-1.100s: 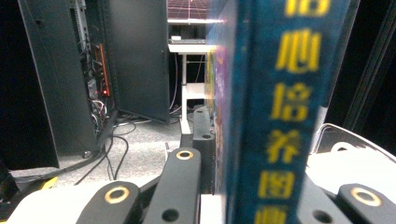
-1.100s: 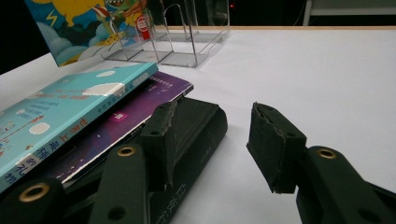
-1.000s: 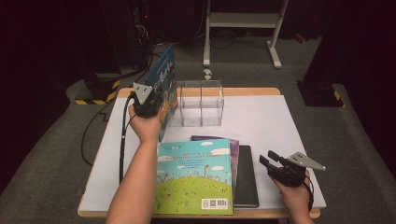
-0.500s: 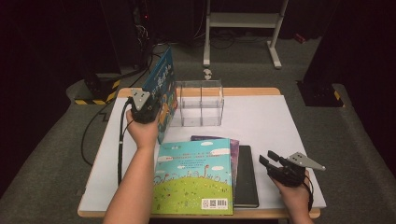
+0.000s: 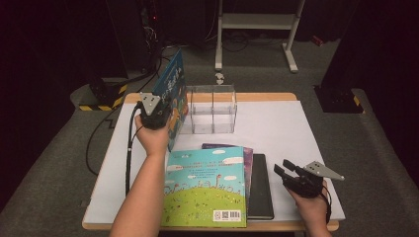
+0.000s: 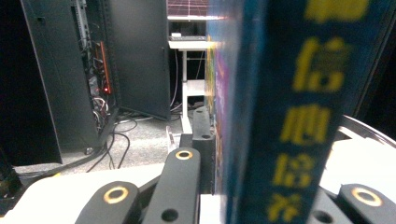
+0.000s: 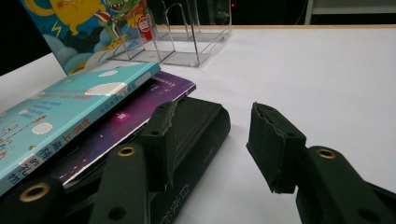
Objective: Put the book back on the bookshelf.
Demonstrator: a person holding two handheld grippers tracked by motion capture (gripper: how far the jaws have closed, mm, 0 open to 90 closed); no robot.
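**Standing the first book beside the empty rack**

Clamping a blue book [image 5: 174,96] upright, the left gripper [image 5: 154,117] held it at the left end of the clear rack [image 5: 210,108], whose slots were empty. Three stacked books [image 5: 225,182] remained flat on the table [image 5: 296,128]. The right gripper [image 5: 289,174] rested beside them, jaws apart on nothing.

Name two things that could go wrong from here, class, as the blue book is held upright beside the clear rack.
1. The left gripper grips the blue book only near its lower edge, so the tall, tilted book could pivot or slip from the jaws.
2. The book's bottom edge sits close to the clear rack; a careless swing might knock the light rack along the table.
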